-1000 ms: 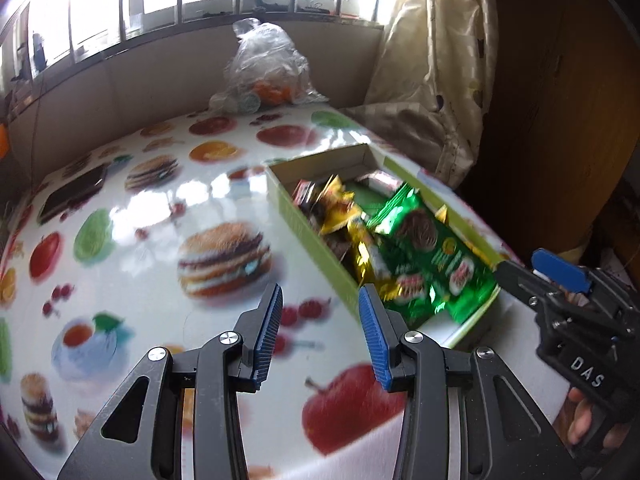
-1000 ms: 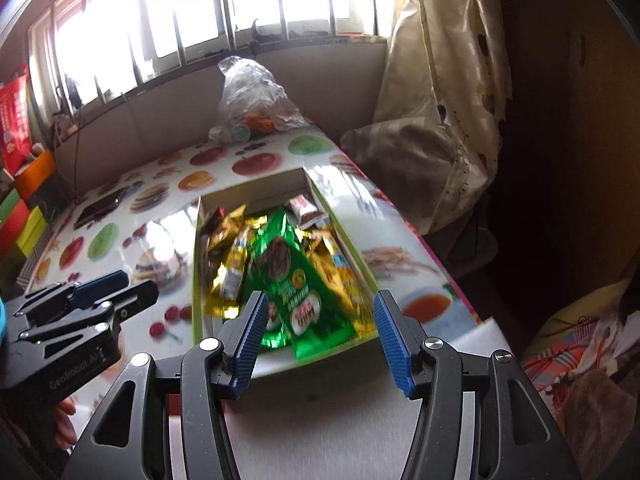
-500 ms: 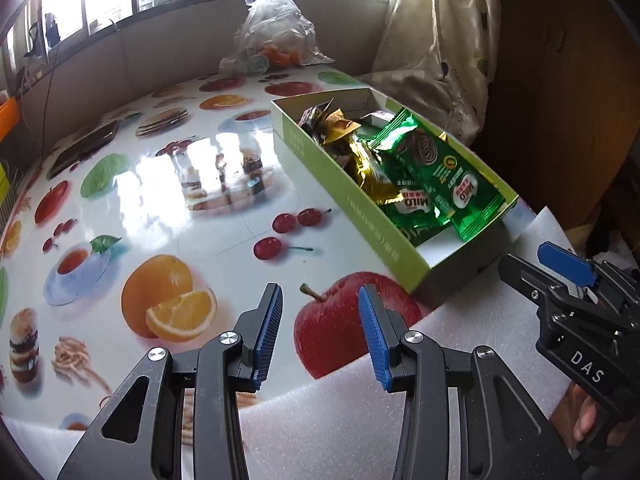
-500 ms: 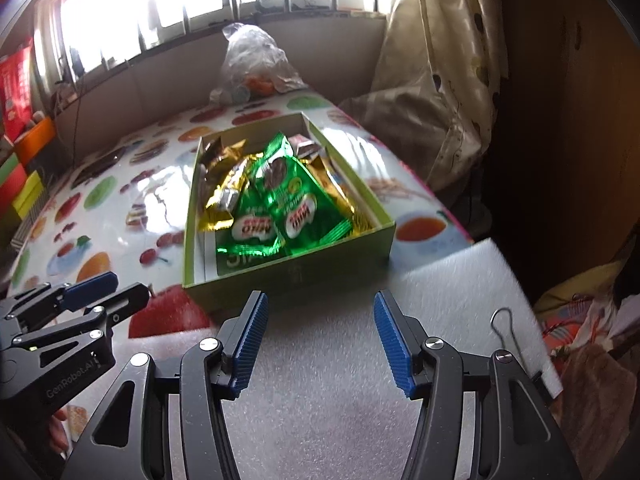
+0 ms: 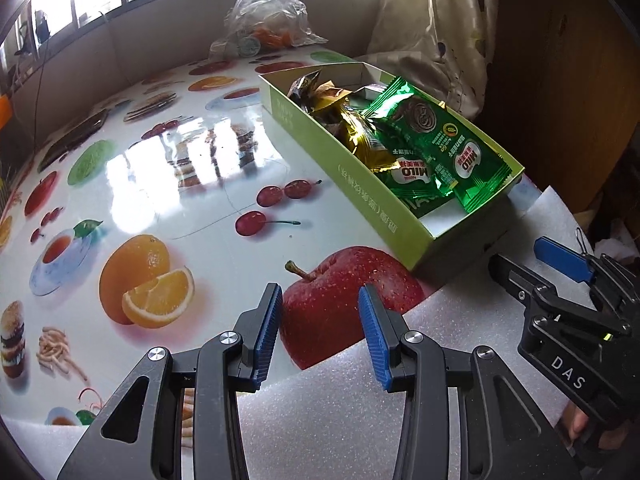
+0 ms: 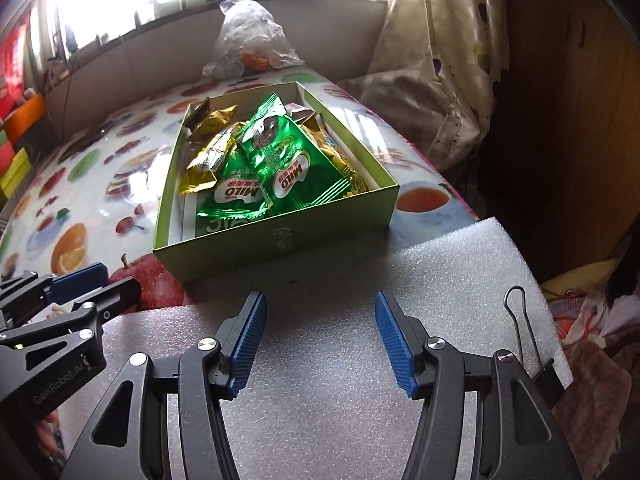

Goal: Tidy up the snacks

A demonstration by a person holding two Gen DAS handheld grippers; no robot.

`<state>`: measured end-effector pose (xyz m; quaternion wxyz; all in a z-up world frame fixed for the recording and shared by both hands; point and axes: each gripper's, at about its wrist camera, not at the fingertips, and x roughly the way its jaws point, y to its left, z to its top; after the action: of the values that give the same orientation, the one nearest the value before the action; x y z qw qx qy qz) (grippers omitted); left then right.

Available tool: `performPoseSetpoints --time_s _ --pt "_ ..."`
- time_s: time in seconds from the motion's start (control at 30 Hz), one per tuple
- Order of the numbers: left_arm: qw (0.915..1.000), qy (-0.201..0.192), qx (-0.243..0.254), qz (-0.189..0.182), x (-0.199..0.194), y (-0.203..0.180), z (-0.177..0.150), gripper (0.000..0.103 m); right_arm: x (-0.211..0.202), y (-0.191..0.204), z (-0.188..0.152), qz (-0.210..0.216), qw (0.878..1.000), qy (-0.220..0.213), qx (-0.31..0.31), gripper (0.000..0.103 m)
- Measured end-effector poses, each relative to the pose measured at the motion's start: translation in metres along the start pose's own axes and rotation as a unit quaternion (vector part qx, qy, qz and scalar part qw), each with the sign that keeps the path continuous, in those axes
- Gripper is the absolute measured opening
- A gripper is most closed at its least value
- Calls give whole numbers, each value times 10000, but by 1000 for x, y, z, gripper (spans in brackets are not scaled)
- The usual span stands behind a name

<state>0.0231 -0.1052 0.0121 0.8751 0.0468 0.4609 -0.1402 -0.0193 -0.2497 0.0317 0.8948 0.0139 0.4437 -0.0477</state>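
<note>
A shallow green cardboard box point(image 6: 276, 240) point(image 5: 360, 196) sits on the fruit-print table, filled with snack packets. Two green Milo packets point(image 6: 288, 160) point(image 5: 444, 148) lie on top, gold packets point(image 6: 208, 160) point(image 5: 360, 136) beside and under them. My left gripper point(image 5: 320, 336) hangs open and empty over a printed red apple, to the left of the box's near corner. My right gripper point(image 6: 318, 340) hangs open and empty over a white foam sheet point(image 6: 360, 360), just in front of the box. Each gripper shows at the edge of the other's view.
A clear plastic bag point(image 5: 264, 24) point(image 6: 248, 44) of items rests at the table's far edge under the window. A cream curtain point(image 6: 436, 60) hangs right of the table. A binder clip point(image 6: 524, 328) lies on the foam near my right fingers. Coloured boxes point(image 6: 16, 148) stand far left.
Both grippers have sunk and drawn back toward the table's near edge, so the box now lies farther ahead and the foam sheet fills the foreground. Both jaws stay as they were.
</note>
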Motion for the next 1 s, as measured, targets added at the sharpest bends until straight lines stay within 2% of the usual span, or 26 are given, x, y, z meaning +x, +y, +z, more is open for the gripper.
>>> performPoseSetpoints --time_s 0.4,1.0 --pt "9997 -55 -189 -117 -1 4 -1 41 0 1 -2 -39 9999 -44 92 57" --pt "9999 -73 -134 -65 -1 4 -2 41 0 -1 -3 -58 9999 -67 122 57"
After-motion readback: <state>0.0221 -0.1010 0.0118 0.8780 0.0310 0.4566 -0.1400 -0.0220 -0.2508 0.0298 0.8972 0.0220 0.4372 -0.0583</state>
